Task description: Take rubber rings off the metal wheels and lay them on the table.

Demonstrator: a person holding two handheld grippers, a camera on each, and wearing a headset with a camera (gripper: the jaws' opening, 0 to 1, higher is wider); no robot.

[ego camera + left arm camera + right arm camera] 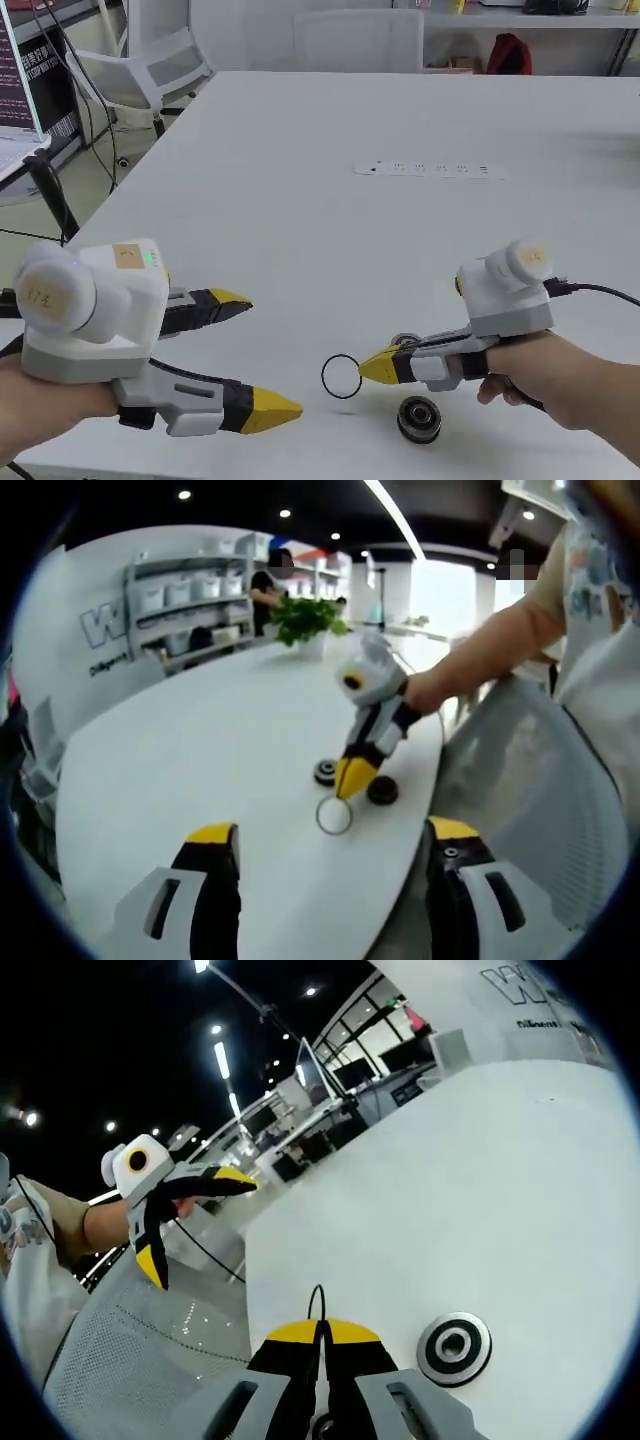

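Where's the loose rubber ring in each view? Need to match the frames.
Head view: rubber ring lies on the table, lower centre, its right edge at the right tool.
Left gripper view: ring just below centre, under that tool's tip.
Right gripper view: thin black arc rising from between the shut tips, bottom centre.
Shared landmark: the right tool's yellow tip, on the ring.

power strip [428, 169]: lying flat | white chair [357, 40]: behind it | potted plant [305, 620]: beside shelves [190, 602]
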